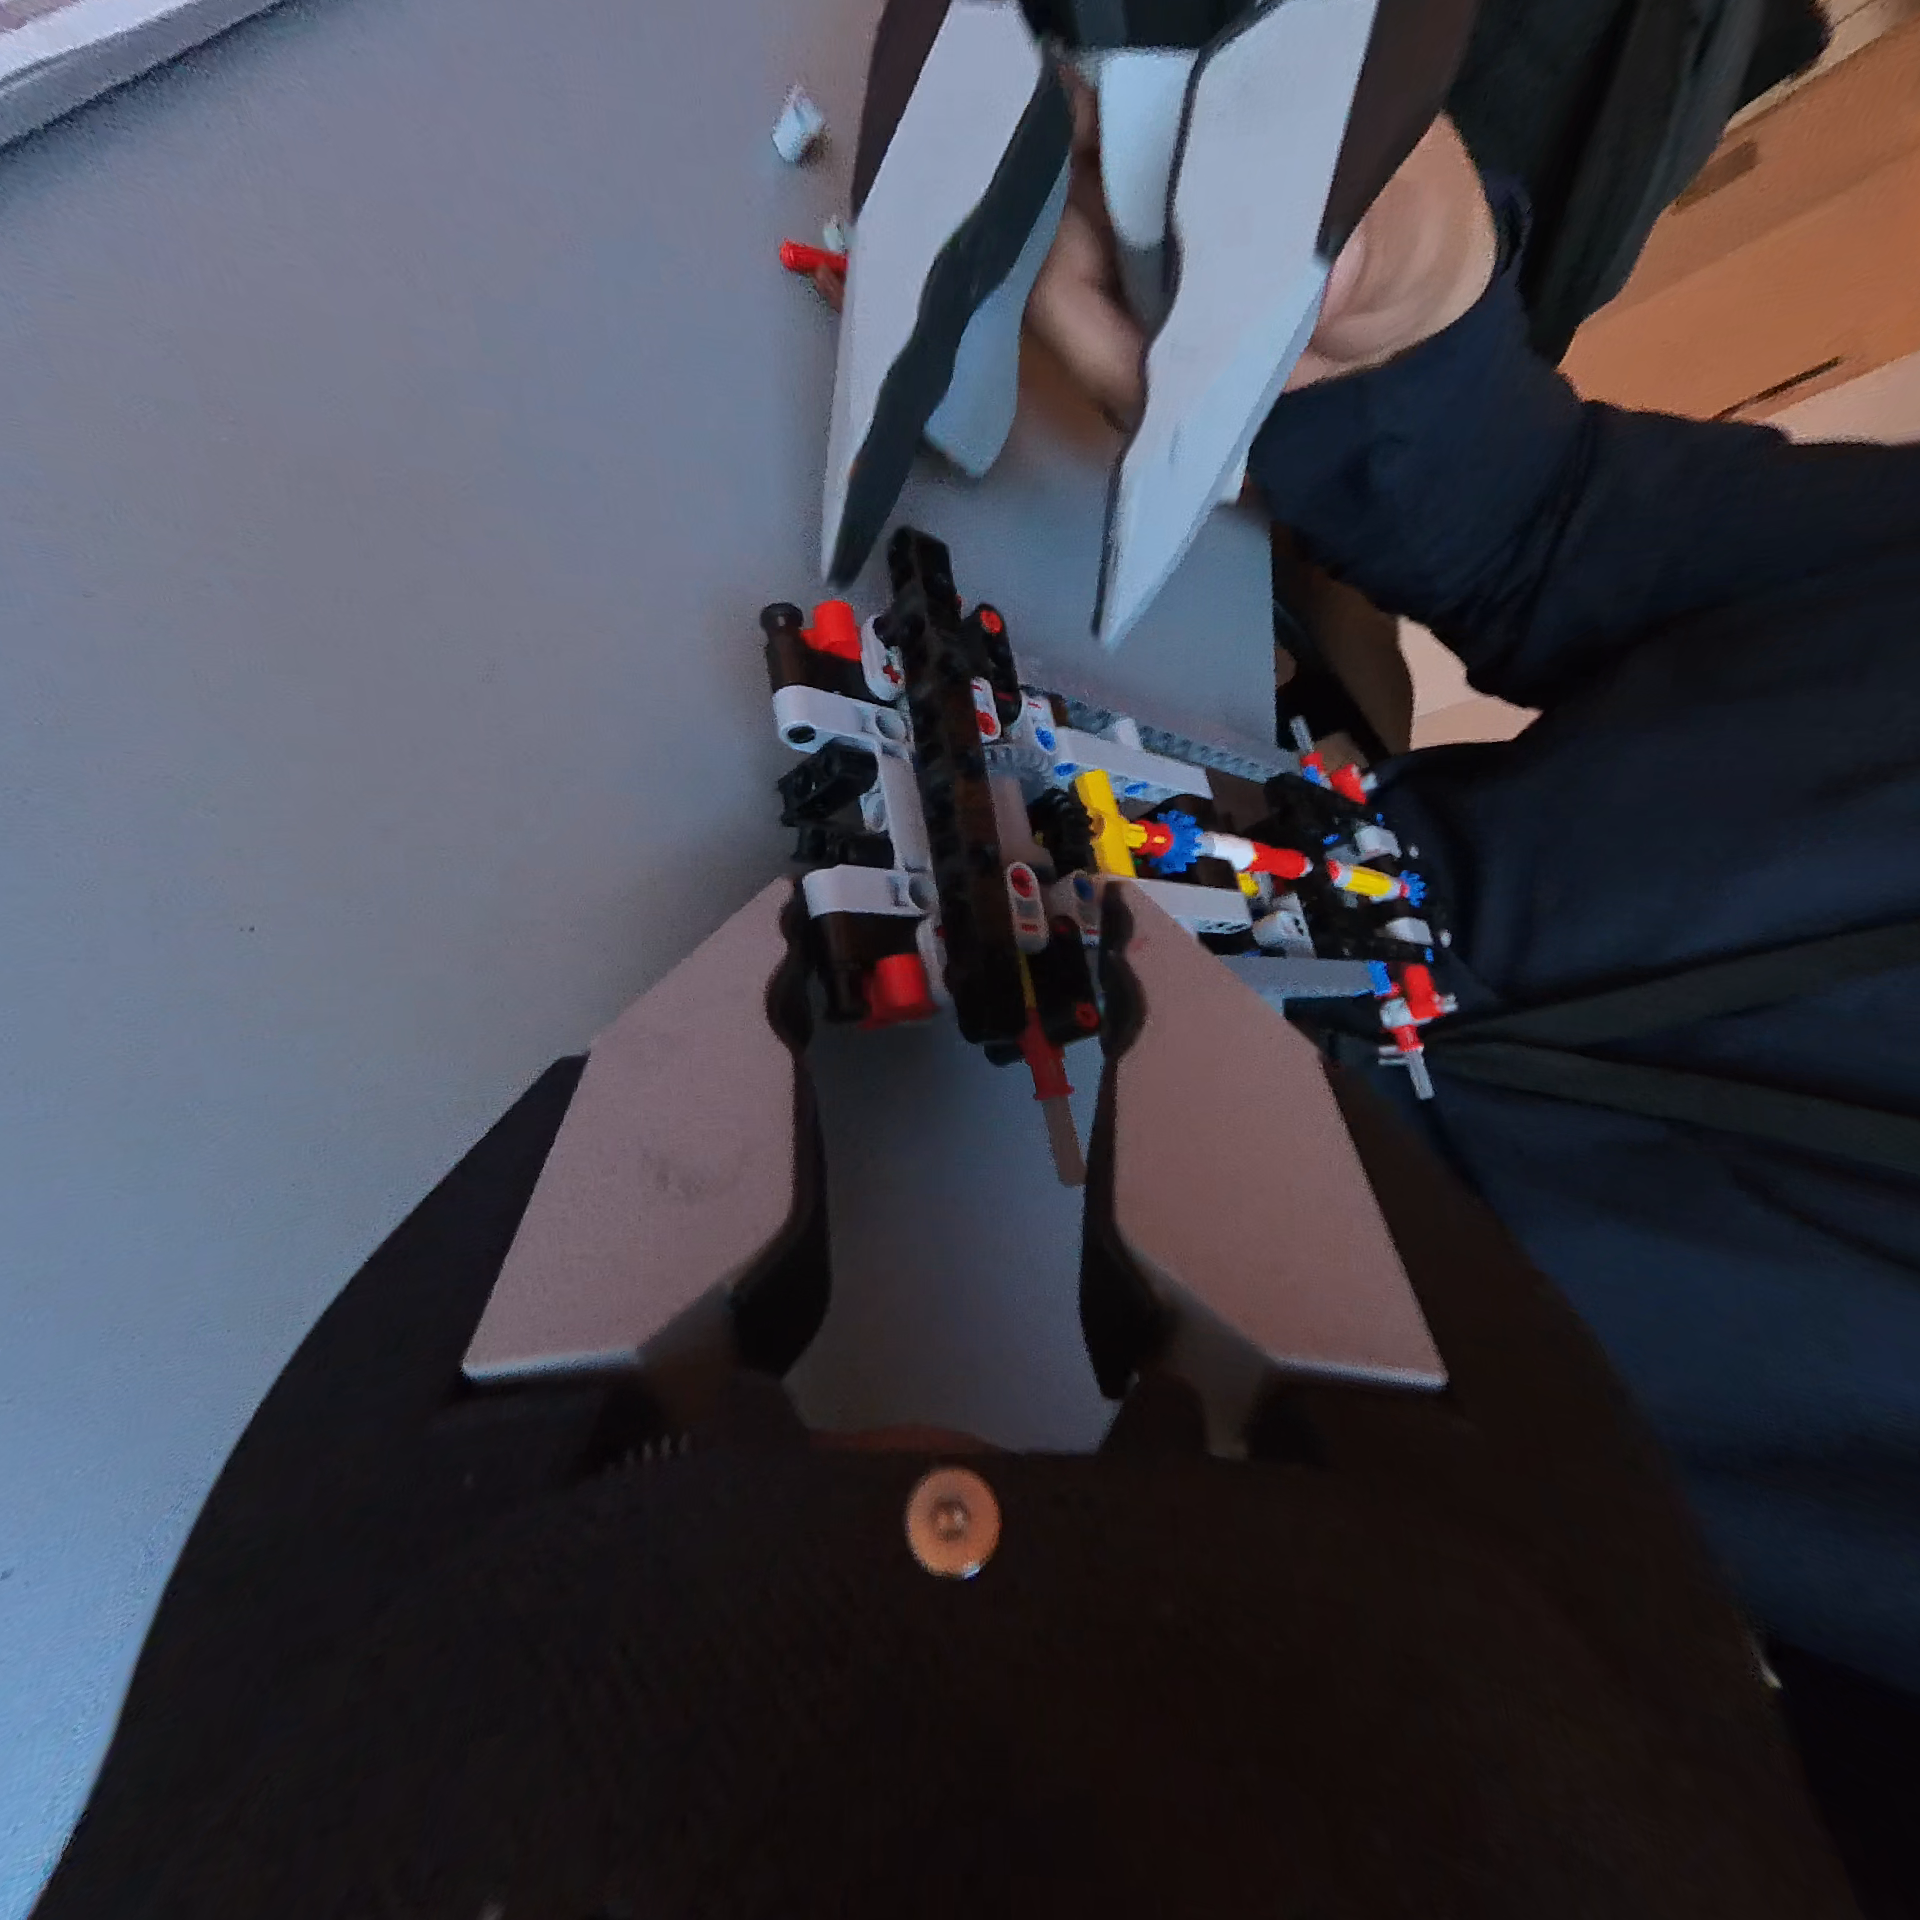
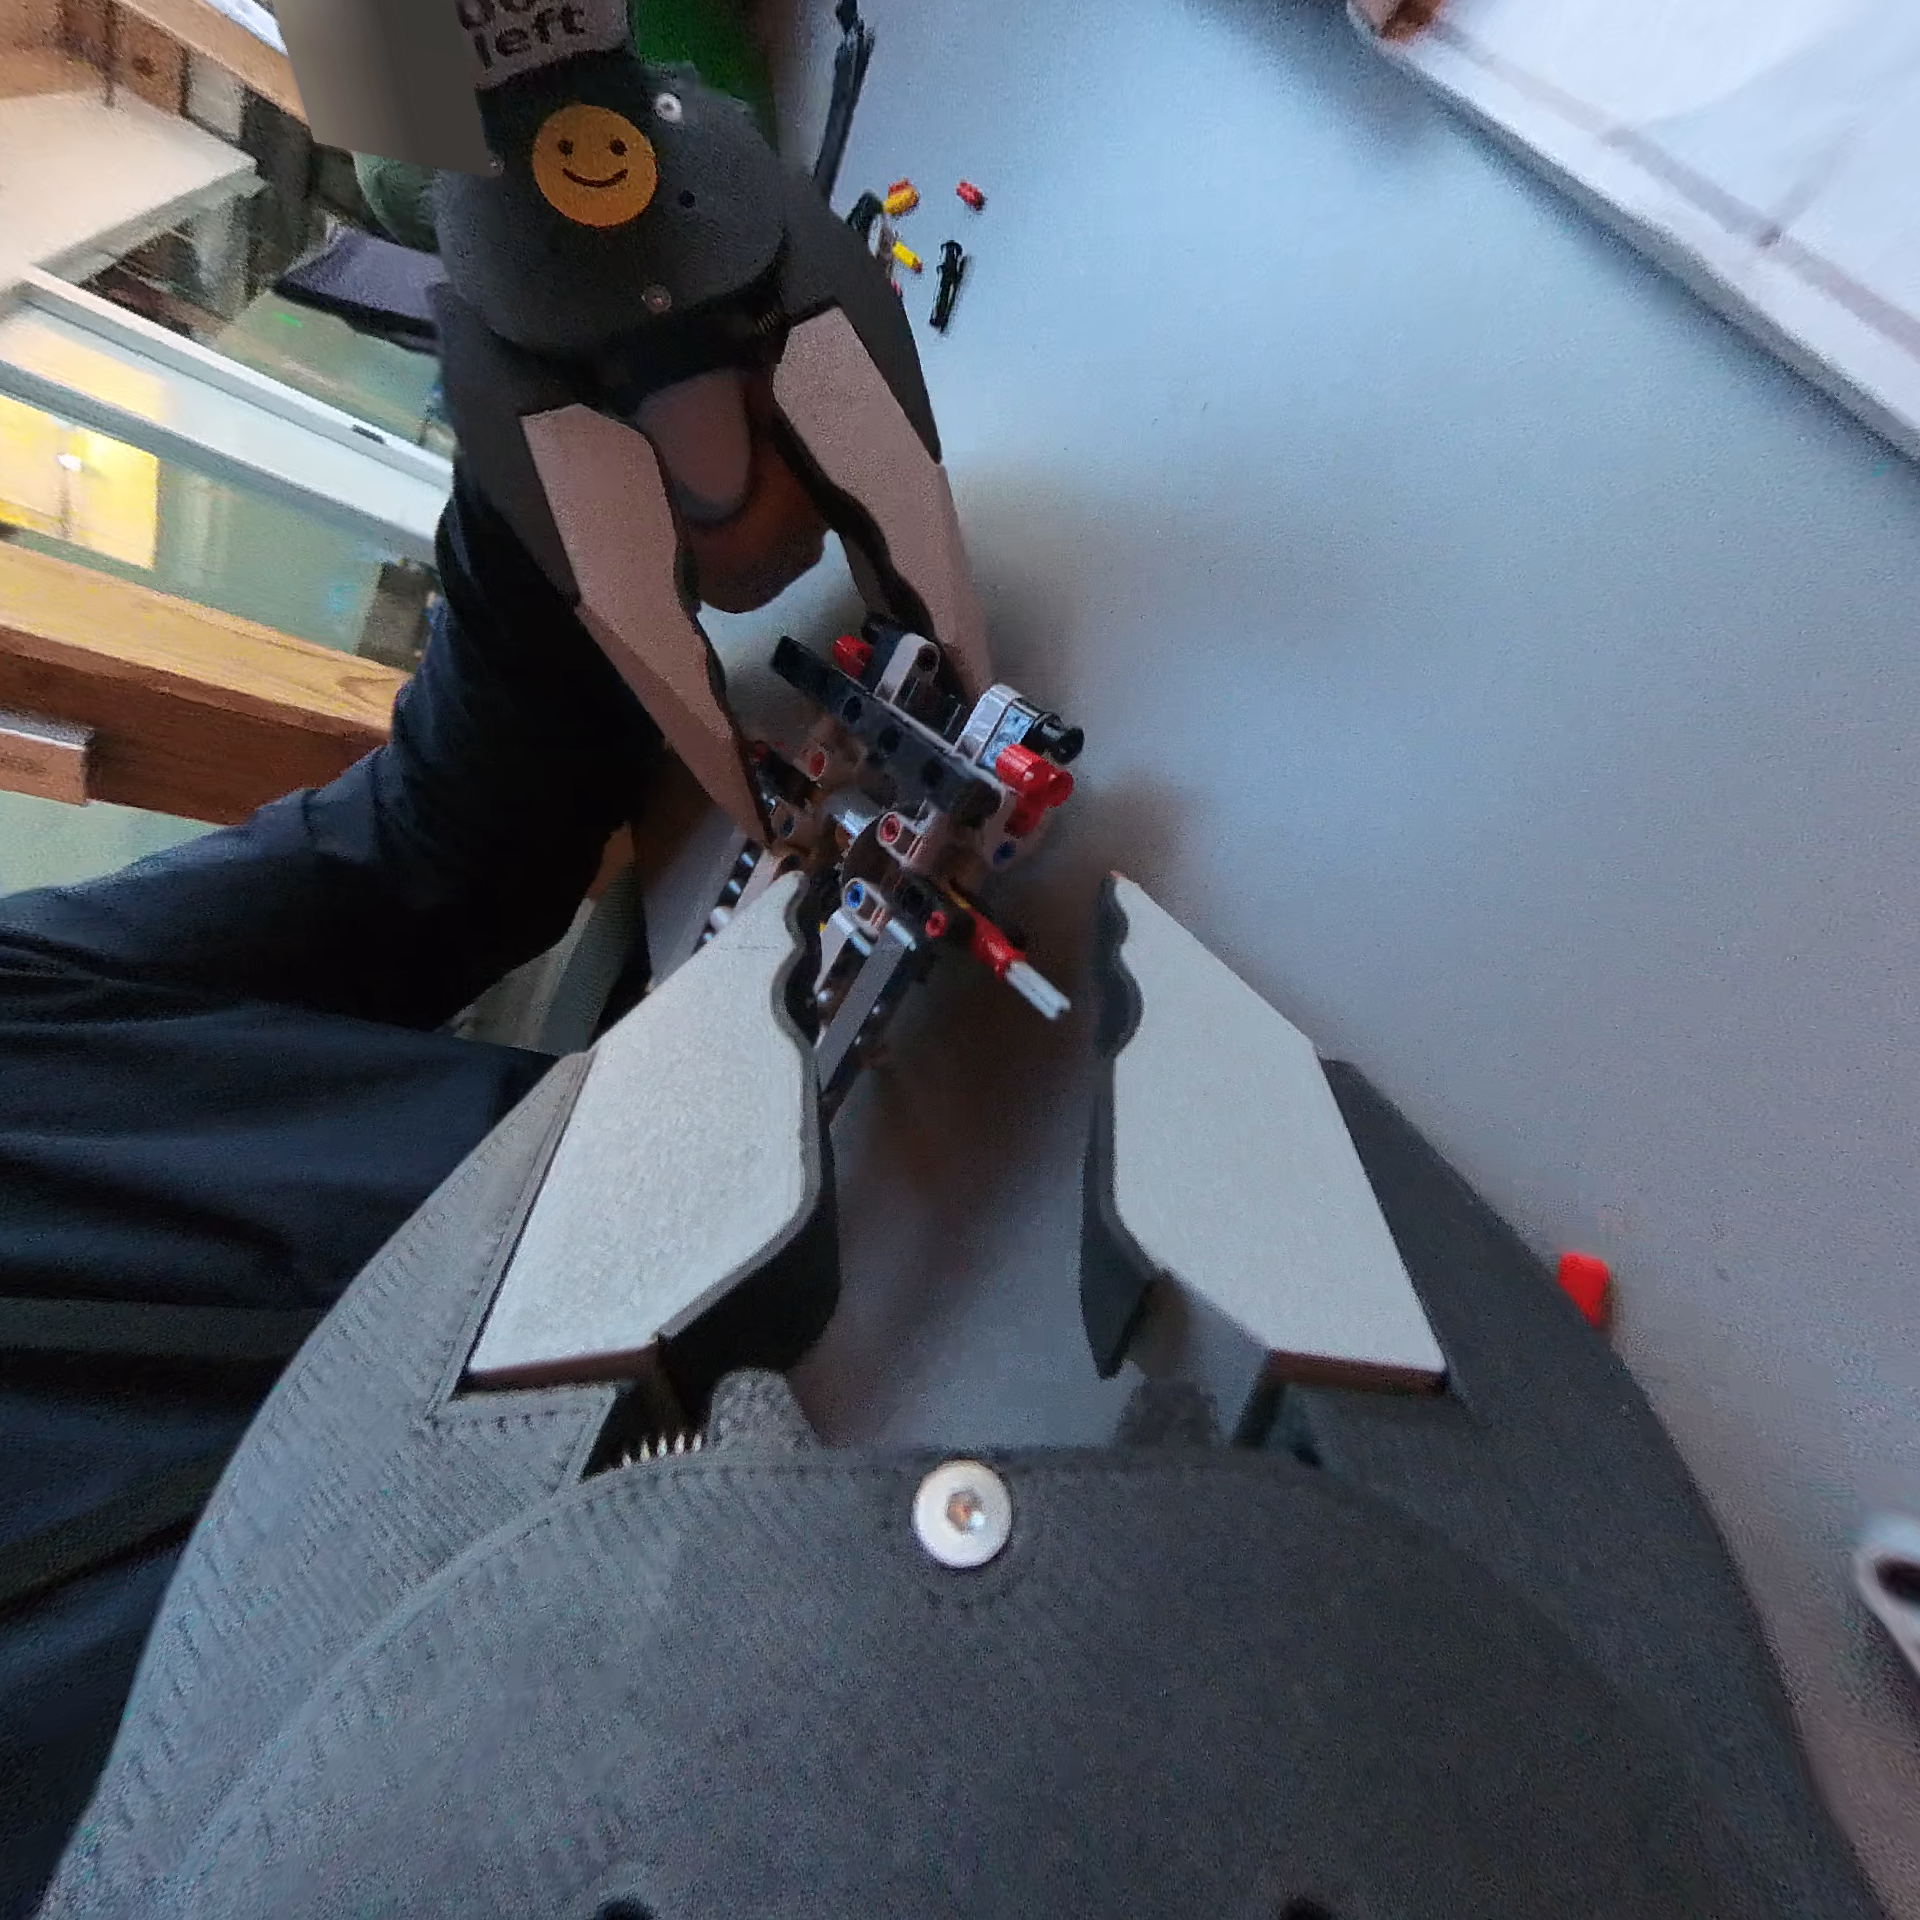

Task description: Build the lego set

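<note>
A toy-brick model of black, grey, red, yellow and blue beams, pins and gears (image 1: 966, 810) lies on the grey table (image 1: 364, 727) near its edge. My left gripper (image 1: 954, 935) is open around the model's near end. Both pads stand close beside the model, with no clear squeeze on it. The right wrist view shows the same left gripper (image 2: 868, 748) straddling the model (image 2: 904, 769). My right gripper (image 2: 956, 935) is open. Its left finger (image 2: 769, 966) is next to a grey beam and its right finger stands well off. Its tips hover over the model's far end (image 1: 977, 592).
Loose small pieces lie on the table: a grey one (image 1: 798, 125), a red one (image 1: 810, 260), several in a far cluster (image 2: 914, 229) and a red one (image 2: 1584, 1288). A person's dark sleeve (image 1: 1662, 623) is beside the model. Wooden furniture (image 2: 156, 665) stands past the table edge. My hands' fingertips stand some 5 cm from each other.
</note>
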The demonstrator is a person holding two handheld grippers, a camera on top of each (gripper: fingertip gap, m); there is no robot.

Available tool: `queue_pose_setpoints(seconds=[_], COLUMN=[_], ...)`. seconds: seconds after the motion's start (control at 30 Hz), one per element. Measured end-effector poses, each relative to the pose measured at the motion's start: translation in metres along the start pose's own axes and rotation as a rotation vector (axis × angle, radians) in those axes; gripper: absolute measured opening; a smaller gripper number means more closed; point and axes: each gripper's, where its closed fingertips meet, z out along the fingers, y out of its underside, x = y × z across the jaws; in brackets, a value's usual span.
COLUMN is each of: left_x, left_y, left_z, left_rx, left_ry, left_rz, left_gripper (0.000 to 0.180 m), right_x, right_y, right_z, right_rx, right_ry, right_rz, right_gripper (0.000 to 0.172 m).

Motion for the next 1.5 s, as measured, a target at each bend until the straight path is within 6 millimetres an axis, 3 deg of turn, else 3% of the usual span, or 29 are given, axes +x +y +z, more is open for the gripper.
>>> queue_pose_setpoints(seconds=[0.17, 0.23, 0.33, 0.57, 0.83, 1.07, 1.3, 1.5], left_x=[0.005, 0.012, 0.027, 0.045, 0.069, 0.102, 0.114, 0.116], left_y=[-0.003, -0.004, -0.006, 0.000, 0.007, -0.005, -0.014, -0.017], left_z=[-0.001, -0.006, -0.014, -0.011, -0.003, -0.007, 0.000, 0.006], left_rx=[0.071, 0.116, 0.172, 0.137, 0.072, 0.115, 0.090, 0.090], left_ry=[0.021, 0.018, 0.016, -0.037, 0.039, 0.124, 0.157, 0.129], left_rz=[0.013, 0.045, 0.085, 0.137, 0.121, 0.131, 0.122, 0.176], left_gripper=[0.049, 0.045, 0.036, 0.036, 0.043, 0.050, 0.051, 0.046], right_x=[-0.012, -0.015, -0.033, -0.061, -0.082, -0.111, -0.132, -0.125], right_y=[-0.006, -0.009, -0.010, -0.013, -0.003, 0.000, 0.005, 0.012], right_z=[0.010, 0.008, 0.007, 0.009, 0.005, -0.012, -0.011, -0.019], right_rx=[-0.008, 0.013, 0.022, 0.053, 0.070, 0.127, 0.138, 0.113], right_ry=[-0.129, -0.159, -0.290, -0.513, -0.501, -0.381, -0.347, -0.328], right_rz=[0.072, 0.079, 0.111, 0.172, 0.092, -0.113, -0.263, -0.279], right_gripper=[0.045, 0.030, 0.041, 0.034, 0.033, 0.034, 0.034, 0.033])
